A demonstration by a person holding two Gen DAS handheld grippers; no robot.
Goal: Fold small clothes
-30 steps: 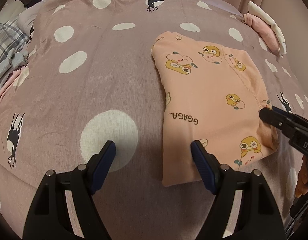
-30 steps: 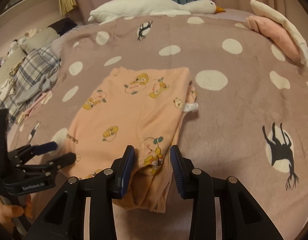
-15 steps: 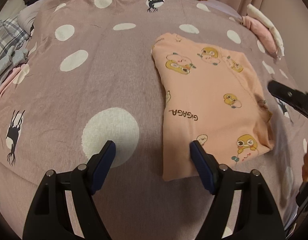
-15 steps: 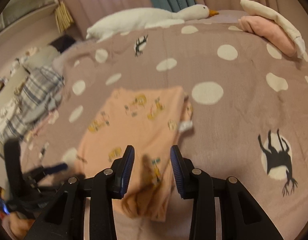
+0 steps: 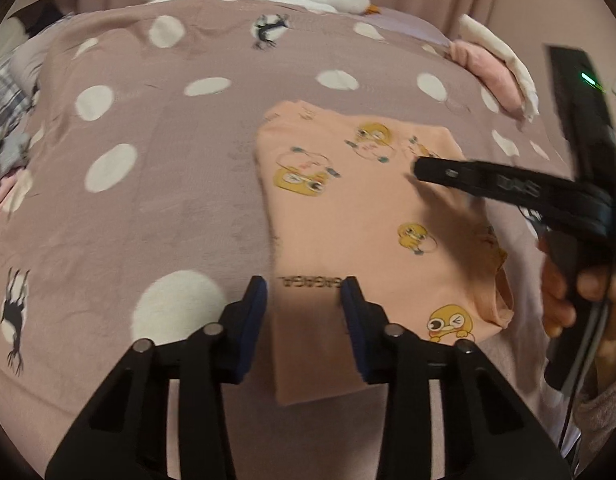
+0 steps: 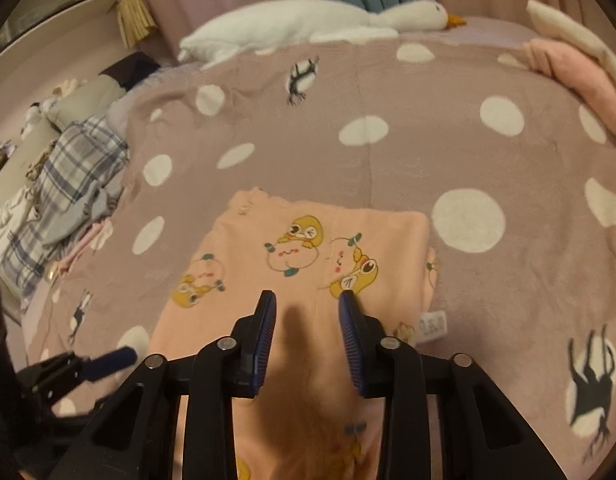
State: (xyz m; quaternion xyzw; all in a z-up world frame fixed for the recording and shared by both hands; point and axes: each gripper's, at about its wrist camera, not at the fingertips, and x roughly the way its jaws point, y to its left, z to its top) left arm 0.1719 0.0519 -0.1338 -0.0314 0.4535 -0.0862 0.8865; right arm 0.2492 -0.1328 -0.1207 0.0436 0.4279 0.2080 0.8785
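Mauve bedding with white polka dots covers the bed (image 6: 428, 152), and a plush goose (image 6: 308, 24) lies along its far edge at 12 o'clock, with a plaid heap (image 6: 67, 184) off at 9 o'clock. On the bedspread lies the peach garment (image 5: 368, 232), printed with yellow cartoon figures and already folded into a rough rectangle.

Judging by that shape, the work stands between folds: the piece is narrowed, and a further fold, end to end, seems to be what is left.

The left gripper (image 5: 303, 312) has its fingers spread, empty, with the garment's near left edge and the printed lettering between the pads; whether they touch the cloth I cannot tell. The right gripper (image 6: 308, 320) hovers over the garment's middle, fingers likewise parted and gripping nothing. Seen from the left wrist, it reaches in from 3 o'clock over the cloth (image 5: 488, 180).

Next, each gripper likely needs to pinch a near corner, catching all the layers at once, then carry that end toward 12 o'clock. A white label (image 6: 432, 326) sticks out at the right edge, where loose layers may slip.
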